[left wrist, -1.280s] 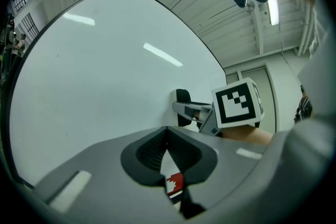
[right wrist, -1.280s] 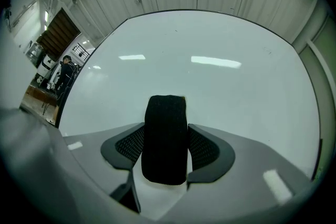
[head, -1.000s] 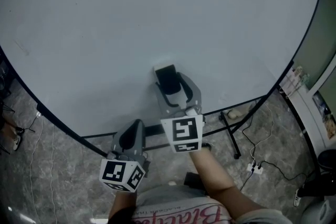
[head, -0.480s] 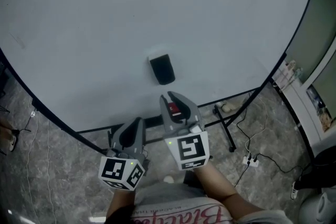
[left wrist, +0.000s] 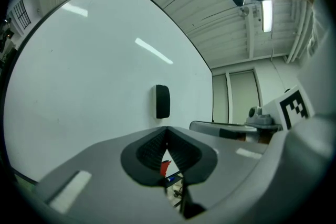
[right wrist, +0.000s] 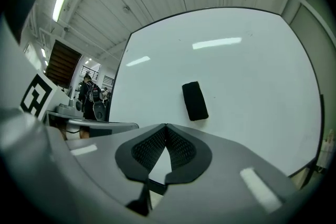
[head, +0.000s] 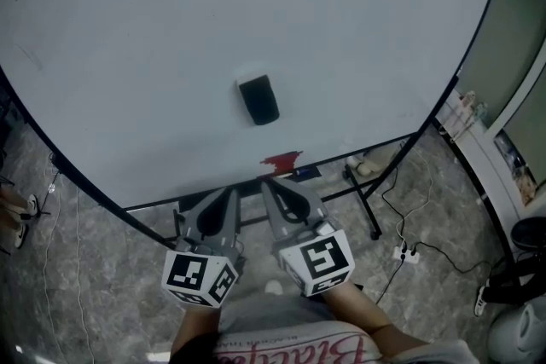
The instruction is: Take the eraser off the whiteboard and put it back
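The black eraser (head: 258, 100) sticks to the whiteboard (head: 153, 21), upright with a slight tilt. It also shows in the left gripper view as the eraser (left wrist: 162, 101) and in the right gripper view as the eraser (right wrist: 195, 100). My right gripper (head: 271, 182) is below the eraser and apart from it. Its jaws have just been closing and now meet with nothing between them (right wrist: 166, 127). My left gripper (head: 225, 195) is beside it on the left, shut and empty (left wrist: 167, 130). Both point at the board.
A red object (head: 281, 159) and a blue marker (head: 307, 173) lie on the ledge along the board's lower edge. The board's stand legs (head: 373, 222) stand on the floor, where a power strip with cables (head: 410, 253) lies. At the right is a shelf (head: 474, 130). People (right wrist: 87, 93) stand far off.
My right gripper, open around the eraser before, has drawn back and down from the board and closed. The eraser stays on the board. The left gripper shifted a little.
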`<action>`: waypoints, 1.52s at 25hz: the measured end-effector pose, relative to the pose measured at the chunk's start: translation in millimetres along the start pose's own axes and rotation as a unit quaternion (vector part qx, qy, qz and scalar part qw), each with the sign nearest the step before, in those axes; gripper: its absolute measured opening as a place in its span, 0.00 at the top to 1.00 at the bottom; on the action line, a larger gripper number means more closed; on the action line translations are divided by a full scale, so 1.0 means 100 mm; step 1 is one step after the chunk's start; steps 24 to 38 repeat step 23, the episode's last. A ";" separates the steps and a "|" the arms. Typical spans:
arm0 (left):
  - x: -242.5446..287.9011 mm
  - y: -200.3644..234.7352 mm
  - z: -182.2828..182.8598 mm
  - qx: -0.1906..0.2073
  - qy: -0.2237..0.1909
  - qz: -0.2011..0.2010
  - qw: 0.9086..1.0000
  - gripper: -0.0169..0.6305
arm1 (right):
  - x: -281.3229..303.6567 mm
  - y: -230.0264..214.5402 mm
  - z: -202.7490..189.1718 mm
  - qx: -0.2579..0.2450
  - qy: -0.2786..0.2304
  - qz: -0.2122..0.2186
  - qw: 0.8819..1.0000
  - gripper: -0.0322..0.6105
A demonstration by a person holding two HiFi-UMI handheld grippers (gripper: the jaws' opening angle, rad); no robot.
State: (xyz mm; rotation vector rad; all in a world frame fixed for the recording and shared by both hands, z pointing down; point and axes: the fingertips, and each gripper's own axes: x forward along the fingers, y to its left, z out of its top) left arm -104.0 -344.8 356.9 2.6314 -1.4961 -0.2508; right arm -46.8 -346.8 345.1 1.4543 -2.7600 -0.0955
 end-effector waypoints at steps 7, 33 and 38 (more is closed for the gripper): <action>-0.03 -0.15 0.00 0.006 0.002 -0.017 1.000 0.98 | -0.18 0.08 -0.10 0.037 0.012 0.014 0.999 0.95; -0.01 -0.24 0.04 0.017 0.010 -0.031 0.999 0.98 | -0.17 0.02 -0.04 0.042 0.009 0.011 0.999 0.95; -0.01 -0.24 0.04 0.017 0.010 -0.031 0.999 0.98 | -0.17 0.02 -0.04 0.042 0.009 0.011 0.999 0.95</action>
